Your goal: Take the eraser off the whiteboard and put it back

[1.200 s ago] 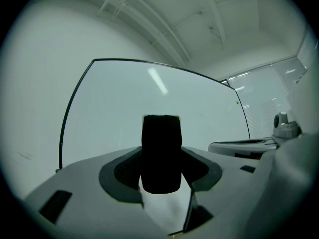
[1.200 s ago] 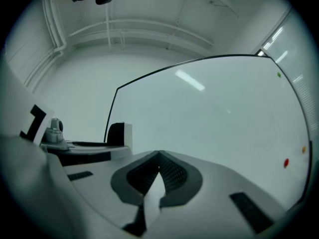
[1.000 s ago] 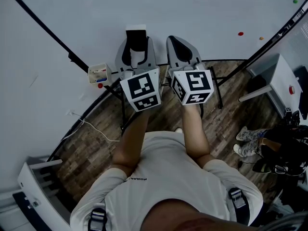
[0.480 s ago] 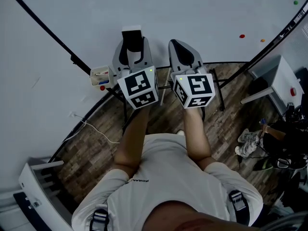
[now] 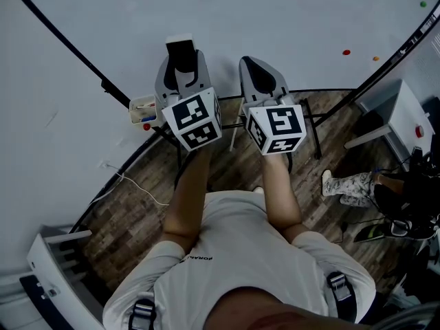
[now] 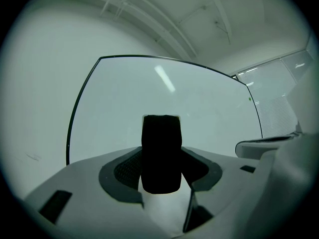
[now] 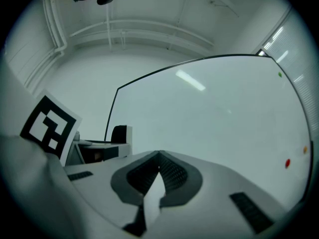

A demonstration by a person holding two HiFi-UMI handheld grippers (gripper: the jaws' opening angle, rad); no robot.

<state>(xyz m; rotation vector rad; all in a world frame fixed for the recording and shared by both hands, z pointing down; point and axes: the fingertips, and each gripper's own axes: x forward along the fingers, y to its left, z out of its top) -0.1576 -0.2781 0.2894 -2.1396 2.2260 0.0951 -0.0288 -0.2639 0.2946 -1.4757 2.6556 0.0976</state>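
by the white whiteboard (image 5: 275,12), left gripper (image 5: 183,55) clamps the sides of a black-felt block eraser (image 6: 160,153), likely light and stiff; right gripper (image 7: 158,157) closed

Floor (image 5: 137,212): wood-look planks, dimly lit. A white cabinet (image 5: 395,112) with a red button stands on it. A white cable (image 5: 134,184) lies on the floor well left of the cabinet. A white rack (image 5: 58,253) stands farther left again, nearer the camera. Dark equipment (image 5: 412,208), not identifiable, sits near the cabinet's near side. Walls (image 6: 40,83) and ceiling (image 7: 149,9) are white. Pipes (image 7: 124,33) cross the ceiling. Blinds (image 6: 279,116) cover a window.
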